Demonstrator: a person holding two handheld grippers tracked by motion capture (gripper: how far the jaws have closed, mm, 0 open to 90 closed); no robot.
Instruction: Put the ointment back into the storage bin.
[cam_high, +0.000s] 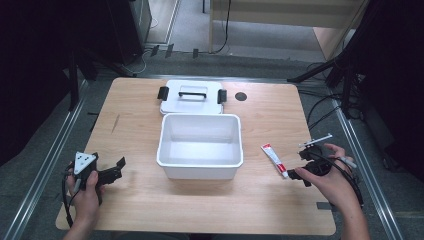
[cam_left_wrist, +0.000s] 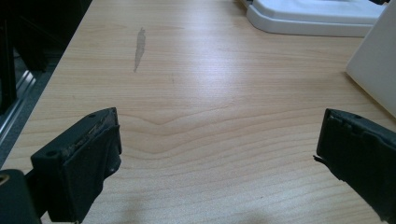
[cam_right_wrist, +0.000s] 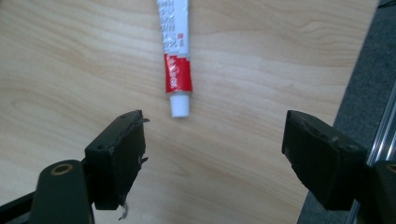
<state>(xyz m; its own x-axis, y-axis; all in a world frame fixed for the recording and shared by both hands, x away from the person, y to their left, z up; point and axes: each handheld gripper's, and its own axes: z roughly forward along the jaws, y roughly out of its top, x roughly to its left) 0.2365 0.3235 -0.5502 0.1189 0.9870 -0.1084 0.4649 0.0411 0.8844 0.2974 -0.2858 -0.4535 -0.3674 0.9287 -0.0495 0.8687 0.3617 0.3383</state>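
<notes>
While right claw (cam_right_wrist: 215, 154) gapes, tube (cam_right_wrist: 175, 56) lies ahead.

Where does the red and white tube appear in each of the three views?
High view: the tube lies on the table, right of the white box, ahead of the right gripper.
Right gripper view: the tube is top centre, cap toward the open jaws.
Left gripper view: not in it.
Shared landmark: the wooden table.

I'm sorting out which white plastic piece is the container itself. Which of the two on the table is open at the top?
The white bin, the deep one nearer the person, stands open. The lid behind it lies flat, with a handle and black clips.
</notes>
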